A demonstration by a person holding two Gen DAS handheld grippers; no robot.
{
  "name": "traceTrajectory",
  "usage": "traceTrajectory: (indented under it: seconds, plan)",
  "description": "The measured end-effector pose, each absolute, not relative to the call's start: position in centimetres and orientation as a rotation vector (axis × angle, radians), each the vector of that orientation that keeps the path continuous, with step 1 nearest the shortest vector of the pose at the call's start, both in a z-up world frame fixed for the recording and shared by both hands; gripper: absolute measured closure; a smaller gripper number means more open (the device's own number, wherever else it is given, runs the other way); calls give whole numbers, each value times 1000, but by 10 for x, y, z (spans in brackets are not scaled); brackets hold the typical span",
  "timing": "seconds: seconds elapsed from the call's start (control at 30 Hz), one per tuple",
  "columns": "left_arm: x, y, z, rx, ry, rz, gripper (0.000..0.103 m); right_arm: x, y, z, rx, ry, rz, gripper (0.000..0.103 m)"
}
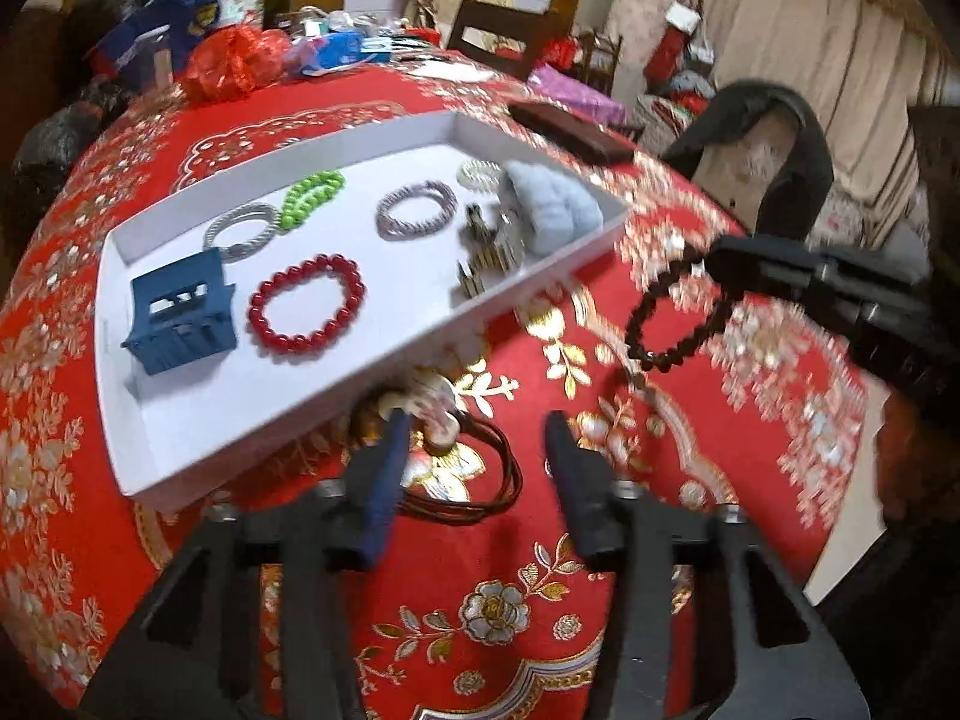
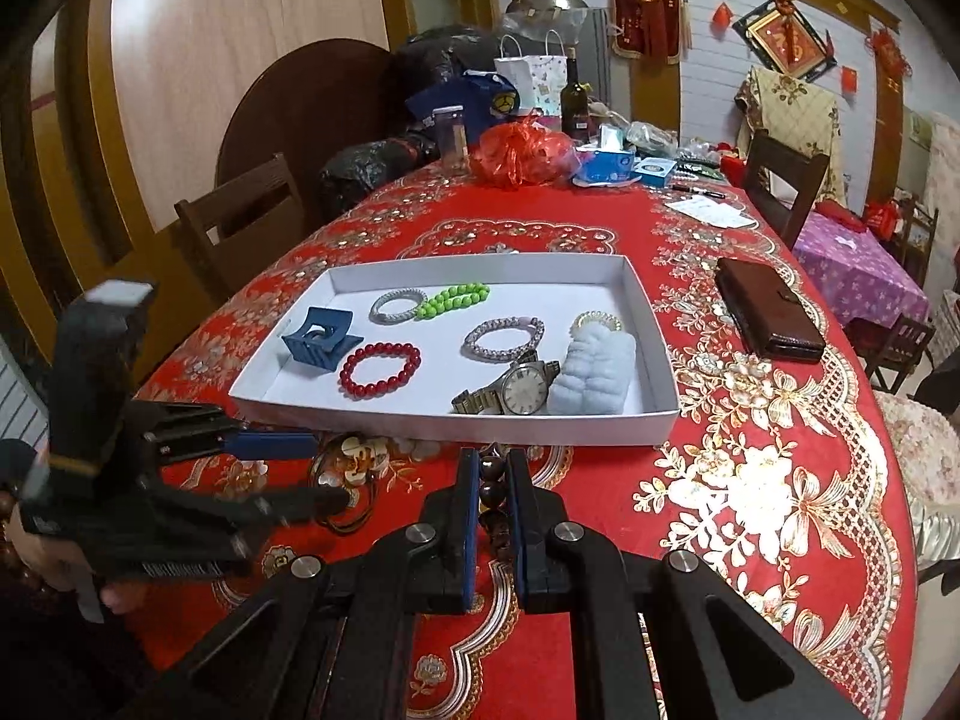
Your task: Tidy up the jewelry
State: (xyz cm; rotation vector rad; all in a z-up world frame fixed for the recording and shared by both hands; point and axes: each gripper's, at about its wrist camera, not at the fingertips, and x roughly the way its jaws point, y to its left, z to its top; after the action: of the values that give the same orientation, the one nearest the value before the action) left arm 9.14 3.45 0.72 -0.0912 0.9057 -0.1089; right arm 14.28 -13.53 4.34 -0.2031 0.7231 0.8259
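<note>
A white tray on the red tablecloth holds a blue hair claw, a red bead bracelet, green beads, a braided bracelet, a watch and a pale blue fluffy clip. My left gripper stands open just before the tray's near wall. A shell necklace on brown cords lies on the cloth between its fingers, unpressed. My right gripper is shut on a dark bead bracelet, which hangs above the cloth.
A brown wallet lies right of the tray. Bags, a bottle and boxes crowd the table's far end. Wooden chairs stand around it. The table edge drops off close on the right.
</note>
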Motion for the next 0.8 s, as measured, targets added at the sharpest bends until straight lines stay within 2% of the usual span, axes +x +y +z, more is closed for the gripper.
traceTrajectory:
  seconds: [0.07,0.17,0.23,0.3,0.43,0.47,0.5,0.57,0.6,0.7,0.8]
  plan:
    - [93,27,2,-24,911,-93,53,142,-135,43,-206,722,828,95]
    - [98,21,-13,51,934,-50,45,141,-134,42,-208,724,828,95]
    - [100,25,-19,52,920,-20,38,142,-133,42,-208,726,826,95]
    - [106,36,-24,11,916,14,26,142,-133,41,-207,728,825,95]
    - [112,43,-25,-13,920,-1,27,142,-133,39,-208,732,820,95]
    - [112,42,-25,-14,919,-8,35,142,-133,38,-207,734,818,95]
    - [111,41,-24,-10,909,-23,58,142,-133,38,-207,734,816,95]
    - [110,36,-21,-9,897,-58,85,142,-133,38,-206,732,813,95]
    - [109,35,-21,-5,896,-66,92,143,-133,39,-205,731,812,95]
    - [106,27,-18,7,891,-75,101,142,-134,39,-201,727,812,95]
    - [99,21,-11,3,866,-95,103,142,-136,40,-198,723,811,95]
